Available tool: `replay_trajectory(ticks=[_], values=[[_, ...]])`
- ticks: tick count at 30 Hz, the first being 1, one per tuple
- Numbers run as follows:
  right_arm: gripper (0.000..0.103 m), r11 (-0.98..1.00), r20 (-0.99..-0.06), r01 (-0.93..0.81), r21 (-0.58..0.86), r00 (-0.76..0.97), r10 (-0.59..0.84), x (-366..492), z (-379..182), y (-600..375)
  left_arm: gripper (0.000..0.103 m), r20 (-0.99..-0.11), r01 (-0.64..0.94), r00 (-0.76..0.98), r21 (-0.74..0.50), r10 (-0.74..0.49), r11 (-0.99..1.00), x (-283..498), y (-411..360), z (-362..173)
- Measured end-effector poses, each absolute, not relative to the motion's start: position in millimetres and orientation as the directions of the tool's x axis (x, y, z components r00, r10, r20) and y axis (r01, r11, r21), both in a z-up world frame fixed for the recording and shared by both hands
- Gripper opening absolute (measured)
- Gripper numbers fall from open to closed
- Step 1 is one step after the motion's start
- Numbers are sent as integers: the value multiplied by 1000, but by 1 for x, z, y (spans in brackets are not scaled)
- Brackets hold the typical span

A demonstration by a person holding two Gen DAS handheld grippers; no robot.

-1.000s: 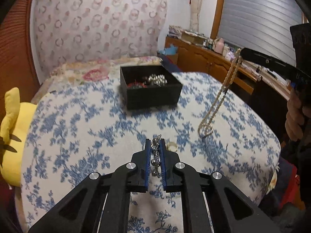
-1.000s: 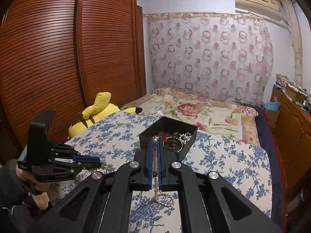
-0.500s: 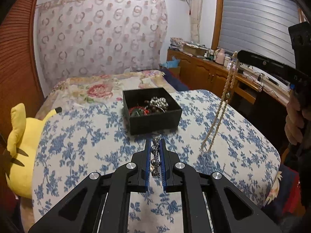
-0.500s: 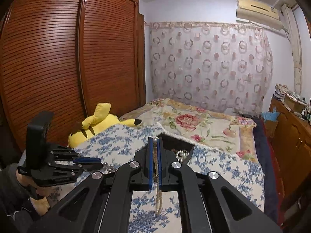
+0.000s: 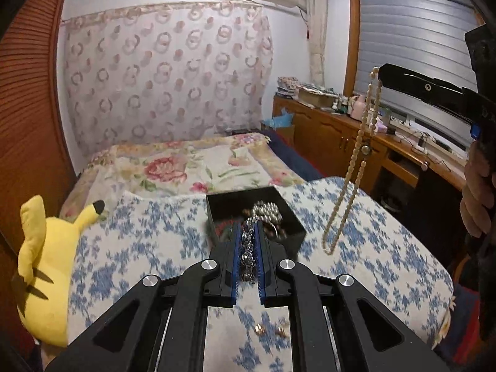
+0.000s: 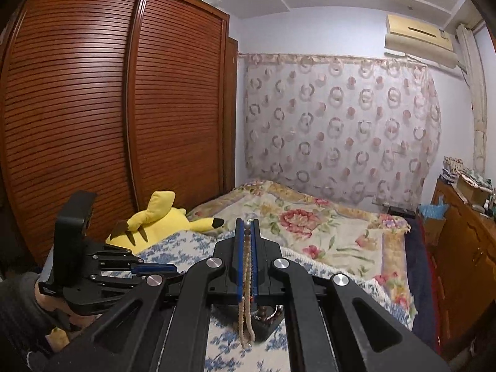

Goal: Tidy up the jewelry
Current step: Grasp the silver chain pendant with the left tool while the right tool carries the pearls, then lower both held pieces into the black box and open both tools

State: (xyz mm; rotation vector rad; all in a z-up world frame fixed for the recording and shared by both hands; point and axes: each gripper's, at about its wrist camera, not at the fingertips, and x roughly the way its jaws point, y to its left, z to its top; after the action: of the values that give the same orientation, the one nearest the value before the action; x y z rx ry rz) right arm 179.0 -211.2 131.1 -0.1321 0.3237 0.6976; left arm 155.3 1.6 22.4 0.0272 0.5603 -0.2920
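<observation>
Necklace [image 5: 347, 179] dangles beside box [image 5: 279, 198] rim

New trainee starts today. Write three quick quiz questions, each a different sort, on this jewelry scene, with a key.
1. True or false: the right gripper is shut on a bead necklace.
2. What does the left gripper hold? A) silver chain B) watch C) red purse
3. Fill in: the black box sits on the blue-flowered ____.

Key: 1 true; 2 A; 3 blanket
</observation>
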Motion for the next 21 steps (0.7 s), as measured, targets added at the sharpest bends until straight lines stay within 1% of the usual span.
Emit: replay_trajectory(ticks=[5,8,13,21], values=[[5,756,-327,-654,-17,718,614,205,140,-205,8,-520,268,815,-56,-257,962,184,3,30],[5,751,-327,-660,-15,714,620,223,142,-199,8,-530,261,811,-52,-248,964,207,2,26],[5,739,-340,-673,-8,697,631,253,138,-186,8,-552,245,798,-73,-244,967,238,3,11],[5,714,-395,-701,-2,656,643,301,119,-158,8,-603,226,756,-124,-254,966,278,5,-23]])
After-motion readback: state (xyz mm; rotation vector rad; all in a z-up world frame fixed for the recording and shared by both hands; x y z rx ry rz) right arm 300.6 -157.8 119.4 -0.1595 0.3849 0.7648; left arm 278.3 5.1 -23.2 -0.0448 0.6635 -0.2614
